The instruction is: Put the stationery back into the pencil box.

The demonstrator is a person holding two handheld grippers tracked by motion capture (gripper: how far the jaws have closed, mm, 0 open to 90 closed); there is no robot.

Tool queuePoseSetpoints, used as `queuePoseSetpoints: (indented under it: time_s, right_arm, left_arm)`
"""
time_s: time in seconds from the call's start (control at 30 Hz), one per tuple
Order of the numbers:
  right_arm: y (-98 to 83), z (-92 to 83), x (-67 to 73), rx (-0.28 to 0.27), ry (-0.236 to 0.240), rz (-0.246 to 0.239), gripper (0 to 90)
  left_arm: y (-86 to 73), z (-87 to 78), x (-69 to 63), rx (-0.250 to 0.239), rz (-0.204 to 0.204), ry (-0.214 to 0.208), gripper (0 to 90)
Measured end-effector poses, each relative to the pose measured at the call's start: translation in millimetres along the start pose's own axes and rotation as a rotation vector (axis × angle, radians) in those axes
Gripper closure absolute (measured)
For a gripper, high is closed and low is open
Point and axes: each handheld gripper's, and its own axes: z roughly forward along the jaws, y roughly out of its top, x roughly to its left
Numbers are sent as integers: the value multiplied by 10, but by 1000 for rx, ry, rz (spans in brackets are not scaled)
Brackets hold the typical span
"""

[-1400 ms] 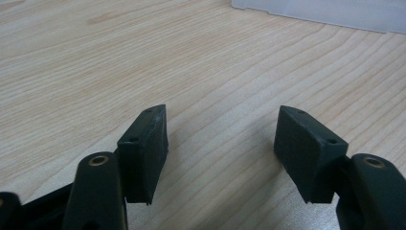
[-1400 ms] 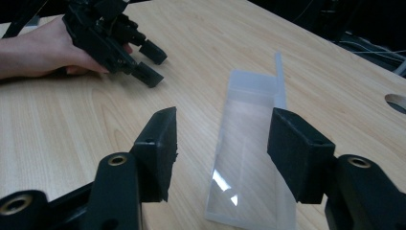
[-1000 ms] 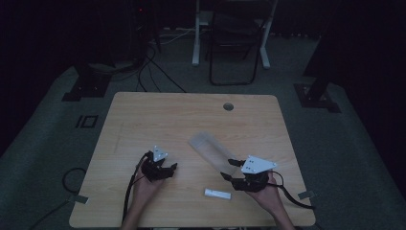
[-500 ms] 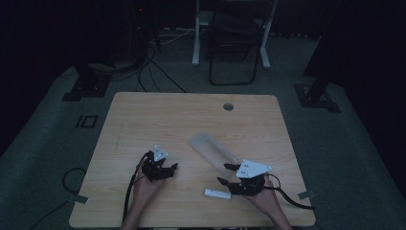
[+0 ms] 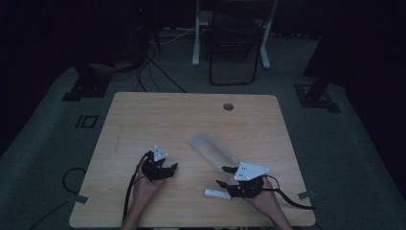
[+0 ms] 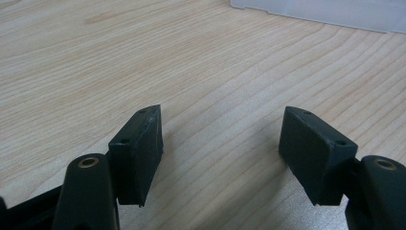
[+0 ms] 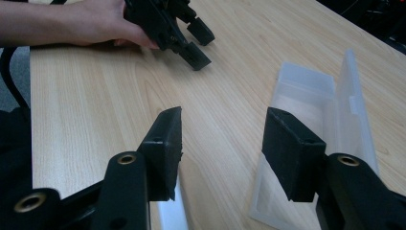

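While beside the right gripper's (image 5: 225, 176) fingers (image 7: 165, 143), white tube (image 5: 217, 193) ungrasped.

Light wooden table (image 5: 143, 120) — an open clear plastic case (image 5: 213, 151) and a white tube (image 5: 216, 193) lie on it.

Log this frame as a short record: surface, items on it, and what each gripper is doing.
surface: light wooden table
case: clear plastic case, lid open, lying flat mid-table
small item: white stick-like object, beside the right gripper's lower jaw
left gripper: jaws open, nothing between them, resting on the table
right gripper: jaws part open and just closing a little, nothing gripped, near the case's near end
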Motion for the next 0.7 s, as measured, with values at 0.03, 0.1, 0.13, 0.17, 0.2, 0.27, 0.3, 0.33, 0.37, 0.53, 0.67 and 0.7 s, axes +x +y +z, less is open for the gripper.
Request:
queuePoseSetpoints:
  time_s: [0.03,0.1,0.13,0.17,0.2,0.27,0.3,0.33,0.37,0.53,0.67,0.7]
  right_arm:
    - [-2,3,6,2,-1,-2,484]
    - [-9,13,18,6,3,-6,483]
    - [-11,17,25,9,5,-8,483]
    - [-14,22,31,11,7,-8,482]
    - [-17,27,39,12,8,-6,482]
    - [-23,38,48,17,12,-10,481]
    - [-27,43,53,19,12,-11,482]
    - [-29,48,58,21,14,-10,481]
    - [-31,52,64,22,16,-10,482]
    - [-44,70,86,27,23,-13,484]
    - [-52,83,98,37,26,-12,484]
    - [-55,88,101,39,28,-11,484]
  left_arm:
    - [0,0,0,0,0,0,322]
    - [0,0,0,0,0,0,322]
    - [0,0,0,0,0,0,322]
    - [0,0,0,0,0,0,321]
    - [0,0,0,0,0,0,322]
    - [0,0,0,0,-1,0,322]
    - [0,0,0,0,-1,0,322]
    - [0,-1,0,1,0,-1,322]
    - [0,-1,0,1,0,-1,322]
    - [0,0,0,1,0,-1,322]
    - [0,-1,0,2,1,0,322]
    - [0,-1,0,1,0,-1,322]
